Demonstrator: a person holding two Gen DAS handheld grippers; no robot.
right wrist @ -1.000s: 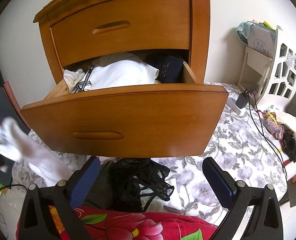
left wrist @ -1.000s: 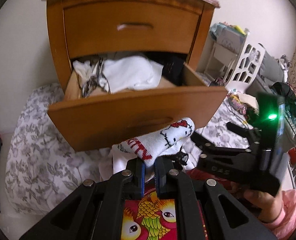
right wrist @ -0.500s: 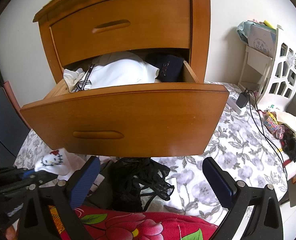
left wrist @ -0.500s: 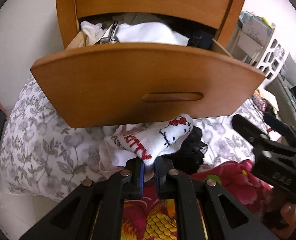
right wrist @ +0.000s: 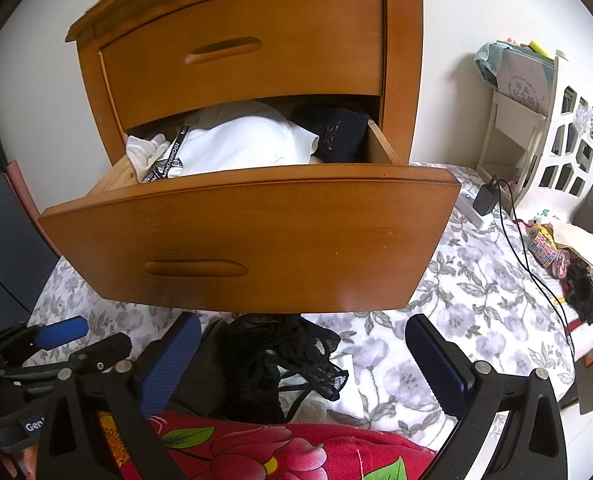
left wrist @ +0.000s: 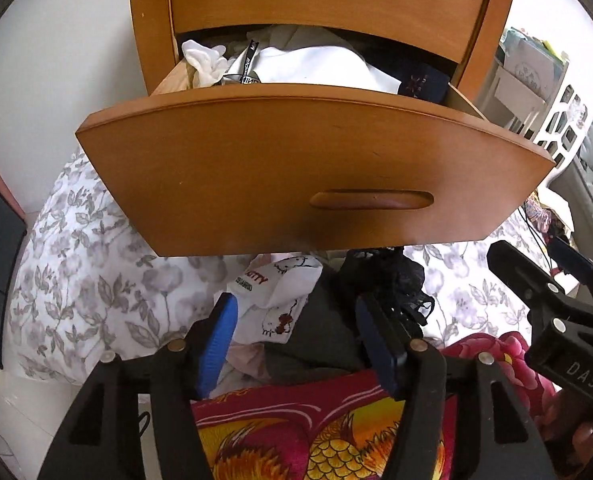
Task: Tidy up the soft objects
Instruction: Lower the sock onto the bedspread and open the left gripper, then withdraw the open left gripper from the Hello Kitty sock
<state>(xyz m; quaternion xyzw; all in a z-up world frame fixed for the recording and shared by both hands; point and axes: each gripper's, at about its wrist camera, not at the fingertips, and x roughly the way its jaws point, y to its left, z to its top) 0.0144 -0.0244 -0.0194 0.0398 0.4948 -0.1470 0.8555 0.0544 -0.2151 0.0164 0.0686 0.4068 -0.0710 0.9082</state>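
Left tongs: my left gripper [left wrist: 296, 336] is opening now; the blue pads stand well apart and press on nothing. The white cartoon-cat sock [left wrist: 274, 300] lies loose between them, on the pile of clothes under the drawer front.

Right tongs: my right gripper [right wrist: 302, 356] is wide open and holds nothing. The black lace garment [right wrist: 292, 356] lies between its fingers, not touched.

Task things: the sock and the lace garment are both on the flowered bedsheet [left wrist: 84, 292], just beyond my fingertips. The open wooden drawer [left wrist: 296, 168] hangs above them, already full with a white shirt [right wrist: 236, 144] and a dark cap [right wrist: 336, 132].

Risk one: the sock lies very near my left pad. If I pull back carelessly, I think the pad can catch the cloth and drag it off the pile.

Risk two: the lace is thin and tangled. If I close on it, I judge that it may snag the grey cloth [left wrist: 324, 328] beside it and lift both.

Risk three: the drawer front is close over my tongs, so a quick lift may knock it.

Change: one second ago my left pads were pinched on the sock and held it up in front of the drawer; now it is released and lies lower. The right tongs look the same as before.
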